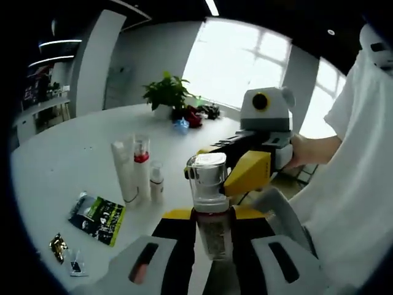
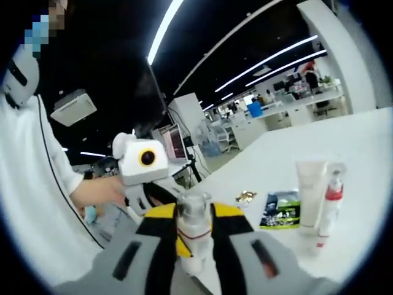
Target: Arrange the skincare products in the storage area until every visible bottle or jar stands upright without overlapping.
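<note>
Between both tools, above the counter (image 1: 67, 160), sits a clear-capped bottle (image 1: 209, 203): left tool (image 1: 212, 243) clamps its body, right tool (image 2: 195, 246) grips its cap end. Left gripper view adds a potted plant (image 1: 167, 93) & a small bottle (image 1: 156, 182) beside the white tube (image 1: 124, 172) and red-collared pump bottle (image 1: 142, 166). Right gripper view has the dark sachet (image 2: 280, 210) just beside the tube, w/ office desks behind

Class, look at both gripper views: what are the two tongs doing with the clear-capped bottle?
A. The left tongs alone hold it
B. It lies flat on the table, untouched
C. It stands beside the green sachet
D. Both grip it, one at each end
D: the left tongs clamp the clear-capped bottle at its lower body, while the right tongs close on its cap.
</note>
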`<state>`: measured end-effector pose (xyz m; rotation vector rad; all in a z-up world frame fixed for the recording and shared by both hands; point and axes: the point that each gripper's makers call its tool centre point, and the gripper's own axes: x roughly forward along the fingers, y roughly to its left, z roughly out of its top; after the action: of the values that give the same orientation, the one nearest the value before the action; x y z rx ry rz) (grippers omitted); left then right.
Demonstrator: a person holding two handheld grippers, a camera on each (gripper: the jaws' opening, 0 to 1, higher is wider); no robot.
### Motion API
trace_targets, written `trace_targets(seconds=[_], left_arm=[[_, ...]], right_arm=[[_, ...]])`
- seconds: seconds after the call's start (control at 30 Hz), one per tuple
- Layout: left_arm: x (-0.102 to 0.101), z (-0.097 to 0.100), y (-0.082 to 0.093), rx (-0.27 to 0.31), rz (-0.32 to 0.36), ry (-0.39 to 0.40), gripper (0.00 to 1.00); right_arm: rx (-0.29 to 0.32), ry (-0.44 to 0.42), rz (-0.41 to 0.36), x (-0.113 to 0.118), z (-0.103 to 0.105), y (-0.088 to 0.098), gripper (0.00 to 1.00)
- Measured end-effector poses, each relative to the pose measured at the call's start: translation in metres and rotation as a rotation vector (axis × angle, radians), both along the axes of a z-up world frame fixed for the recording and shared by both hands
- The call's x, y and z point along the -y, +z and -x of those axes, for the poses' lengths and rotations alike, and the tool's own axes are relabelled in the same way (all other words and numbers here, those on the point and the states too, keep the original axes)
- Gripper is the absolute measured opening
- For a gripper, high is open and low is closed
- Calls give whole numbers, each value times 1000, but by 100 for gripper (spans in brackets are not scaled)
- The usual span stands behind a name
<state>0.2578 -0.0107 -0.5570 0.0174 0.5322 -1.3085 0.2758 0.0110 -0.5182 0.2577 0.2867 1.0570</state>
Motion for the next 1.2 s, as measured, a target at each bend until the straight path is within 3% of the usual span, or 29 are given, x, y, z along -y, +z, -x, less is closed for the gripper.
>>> trace_targets(seconds=[0.23, 0.47, 0.73, 1.07, 1.2], left_arm=[[-1, -7, -14, 41, -68, 10, 18], [0, -8, -28, 68, -127, -5, 18], [3, -13, -36, 99, -151, -13, 18], [11, -25, -63, 130, -198, -17, 18], [14, -30, -79, 110, -219, -11, 18]], right_arm=[[78, -28, 114, 4, -6, -6, 20], [78, -19, 94, 5, -5, -7, 20], [74, -24, 122, 10, -7, -14, 20], [81, -46, 237, 14, -14, -40, 20], [79, -49, 298, 15, -18, -57, 20]])
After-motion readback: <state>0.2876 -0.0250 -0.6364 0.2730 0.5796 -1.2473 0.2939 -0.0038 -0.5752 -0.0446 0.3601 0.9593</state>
